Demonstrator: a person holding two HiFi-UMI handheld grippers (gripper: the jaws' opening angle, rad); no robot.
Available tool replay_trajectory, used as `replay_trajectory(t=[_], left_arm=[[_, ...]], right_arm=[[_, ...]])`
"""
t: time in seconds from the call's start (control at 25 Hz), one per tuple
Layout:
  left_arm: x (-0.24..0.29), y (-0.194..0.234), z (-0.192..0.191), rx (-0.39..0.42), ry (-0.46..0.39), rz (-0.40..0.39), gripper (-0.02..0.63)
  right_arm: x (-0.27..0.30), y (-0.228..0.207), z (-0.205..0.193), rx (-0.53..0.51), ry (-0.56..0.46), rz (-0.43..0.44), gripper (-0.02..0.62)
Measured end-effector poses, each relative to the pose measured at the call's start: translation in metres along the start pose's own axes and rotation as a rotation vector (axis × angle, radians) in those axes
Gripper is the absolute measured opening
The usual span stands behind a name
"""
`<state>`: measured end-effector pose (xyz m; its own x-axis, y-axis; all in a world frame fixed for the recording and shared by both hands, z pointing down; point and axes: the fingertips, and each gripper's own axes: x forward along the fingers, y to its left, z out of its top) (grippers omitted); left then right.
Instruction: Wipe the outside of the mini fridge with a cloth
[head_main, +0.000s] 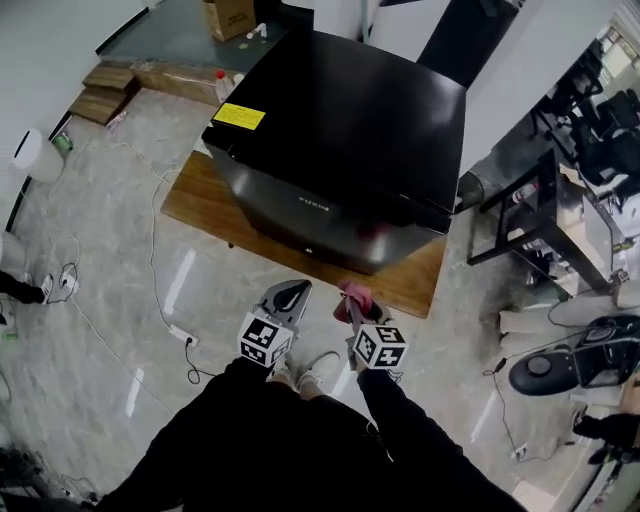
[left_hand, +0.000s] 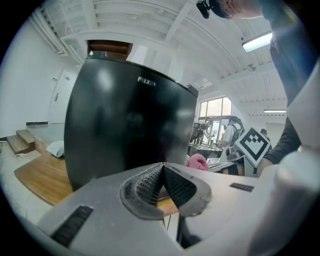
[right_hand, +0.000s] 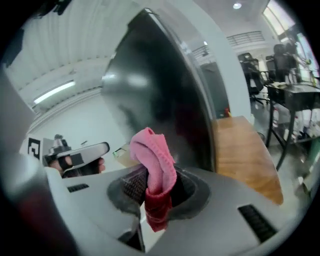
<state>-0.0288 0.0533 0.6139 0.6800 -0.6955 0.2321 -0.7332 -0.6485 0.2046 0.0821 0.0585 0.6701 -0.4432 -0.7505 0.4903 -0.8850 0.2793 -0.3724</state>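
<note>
A black mini fridge (head_main: 345, 150) stands on a low wooden platform (head_main: 195, 195); it fills the left gripper view (left_hand: 125, 130) and leans across the right gripper view (right_hand: 160, 100). My right gripper (head_main: 352, 300) is shut on a pink cloth (head_main: 355, 295), held just short of the fridge's front face. The cloth (right_hand: 154, 167) sticks up from between the jaws in the right gripper view. My left gripper (head_main: 290, 297) hangs beside it, shut with nothing in it, its pads (left_hand: 150, 185) pressed together. The pink cloth (left_hand: 196, 161) also shows past the left gripper.
A yellow label (head_main: 239, 116) sits on the fridge top. A power strip and cable (head_main: 180, 335) lie on the marble floor at left. A black metal table frame (head_main: 530, 215) and office chairs stand at right. Cardboard and wood pieces (head_main: 110, 90) lie at the far left.
</note>
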Motion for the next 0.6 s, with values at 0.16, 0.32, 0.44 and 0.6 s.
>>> replay_trajectory(t=[0.16, 0.32, 0.44, 0.6], left_arm=[[-0.071, 0.002, 0.039, -0.004, -0.041, 0.045, 0.005], [-0.132, 0.017, 0.071, 0.032, -0.078, 0.111, 0.005], [-0.167, 0.032, 0.096, 0.05, -0.119, 0.14, 0.005], [-0.211, 0.072, 0.12, 0.027, -0.158, 0.162, 0.005]], right_arm=[[-0.031, 0.086, 0.039, -0.196, -0.083, 0.193, 0.084], [-0.043, 0.169, 0.066, -0.344, -0.136, 0.341, 0.084], [-0.042, 0.224, 0.081, -0.393, -0.16, 0.42, 0.086], [-0.023, 0.291, 0.094, -0.415, -0.187, 0.451, 0.087]])
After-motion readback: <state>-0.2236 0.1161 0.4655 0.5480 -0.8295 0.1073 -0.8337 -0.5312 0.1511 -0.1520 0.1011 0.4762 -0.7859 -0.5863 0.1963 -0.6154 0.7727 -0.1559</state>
